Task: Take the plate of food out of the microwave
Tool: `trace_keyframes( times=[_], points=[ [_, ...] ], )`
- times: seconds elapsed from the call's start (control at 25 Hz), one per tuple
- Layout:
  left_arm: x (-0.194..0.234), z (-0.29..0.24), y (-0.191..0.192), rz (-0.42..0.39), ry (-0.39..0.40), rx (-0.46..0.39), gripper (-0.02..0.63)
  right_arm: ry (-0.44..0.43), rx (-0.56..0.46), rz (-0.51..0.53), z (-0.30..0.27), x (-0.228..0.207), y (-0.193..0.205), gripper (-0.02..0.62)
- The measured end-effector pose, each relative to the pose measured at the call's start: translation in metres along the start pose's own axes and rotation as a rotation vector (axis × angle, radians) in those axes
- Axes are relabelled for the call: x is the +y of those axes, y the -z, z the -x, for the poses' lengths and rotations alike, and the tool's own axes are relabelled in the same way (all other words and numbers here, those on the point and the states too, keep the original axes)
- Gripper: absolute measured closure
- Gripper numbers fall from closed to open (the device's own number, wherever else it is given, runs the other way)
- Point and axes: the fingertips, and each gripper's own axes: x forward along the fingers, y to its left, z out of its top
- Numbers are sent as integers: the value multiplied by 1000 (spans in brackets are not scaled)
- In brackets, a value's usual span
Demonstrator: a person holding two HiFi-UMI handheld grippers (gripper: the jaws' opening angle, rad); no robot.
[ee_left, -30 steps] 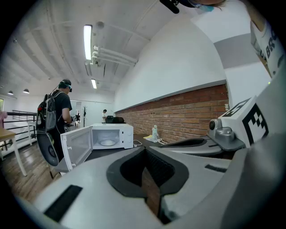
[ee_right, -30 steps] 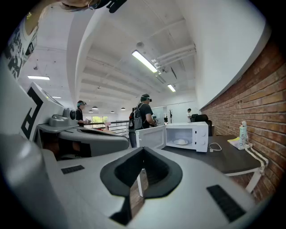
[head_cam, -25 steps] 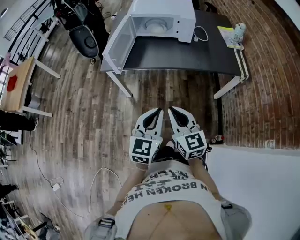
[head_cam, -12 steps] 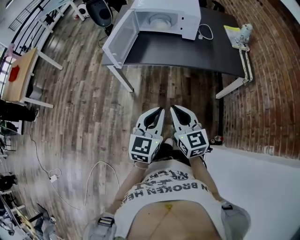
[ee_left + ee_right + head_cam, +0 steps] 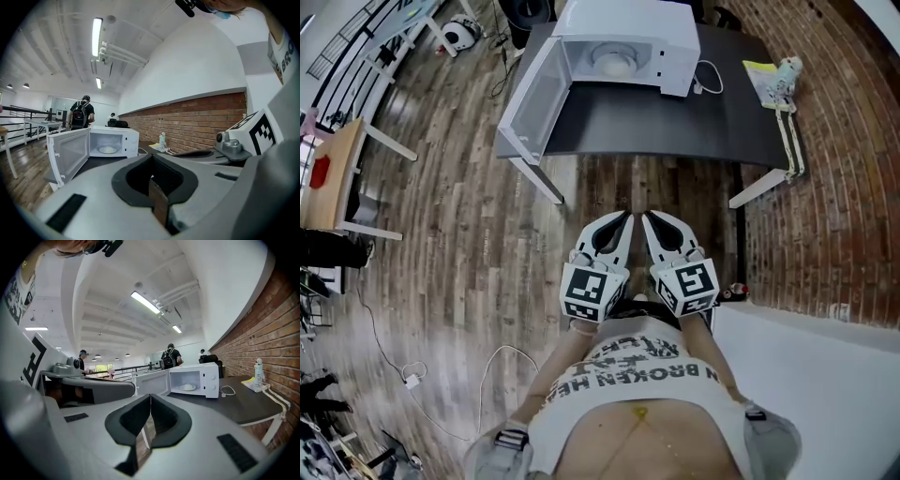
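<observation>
White microwave (image 5: 623, 37) stands at the far side of the dark table (image 5: 675, 112). Its door (image 5: 528, 108) hangs wide to the left, so the cavity is easy to reach. The plate of food (image 5: 614, 64) sits inside, untouched. The person stands well back on the wooden floor (image 5: 487, 234), holding both tools side by side at the waist and aimed at the oven, which I'd judge is a carrying pose for the approach. Left gripper (image 5: 622, 219) and right gripper (image 5: 650, 218) each have jaws pressed together with nothing between them.
</observation>
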Motion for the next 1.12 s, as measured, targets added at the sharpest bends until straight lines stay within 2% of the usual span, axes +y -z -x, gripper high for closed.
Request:
trace_keyframes(
  times=[0.48, 0.88, 1.12],
  points=[
    [67, -53, -19, 3, 98, -11, 598, 75, -3, -25, -79, -29, -18, 586],
    [112, -66, -22, 6, 144, -8, 598, 104, -12, -51, -124, -24, -25, 586],
    [125, -65, -18, 8, 177, 9, 598, 124, -2, -78, -136, -14, -22, 586]
  ],
)
